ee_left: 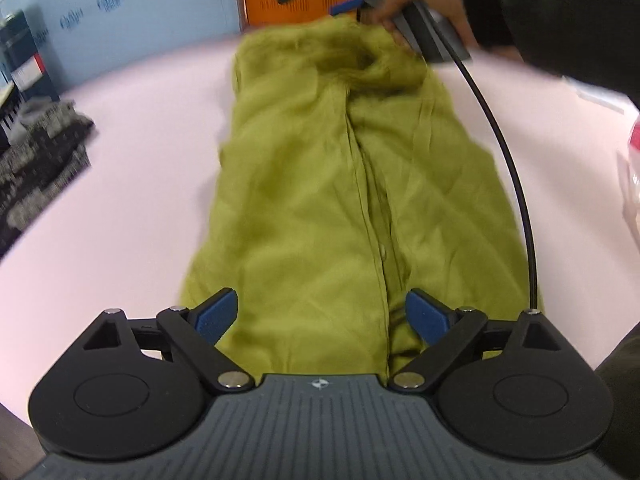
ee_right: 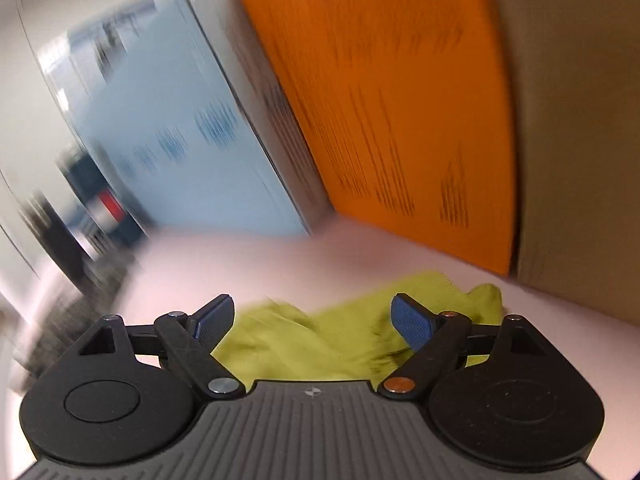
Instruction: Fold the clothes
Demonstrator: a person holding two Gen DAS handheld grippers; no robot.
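One thin, crinkled olive-green button-front garment (ee_left: 352,200) lies lengthwise on the smooth pale pink table (ee_left: 140,152), its collar end bunched and blurred at the far side. The left gripper (ee_left: 322,314), black with two blue ribbed pads, hangs over the near hem with its tongs wide and empty. The right gripper (ee_right: 312,322) is spread wide too, over the rumpled collar. A hand (ee_left: 424,4) in a dark sleeve grips it, trailing one black cable (ee_left: 508,152). An orange board (ee_right: 392,100) beyond is motion-smeared.
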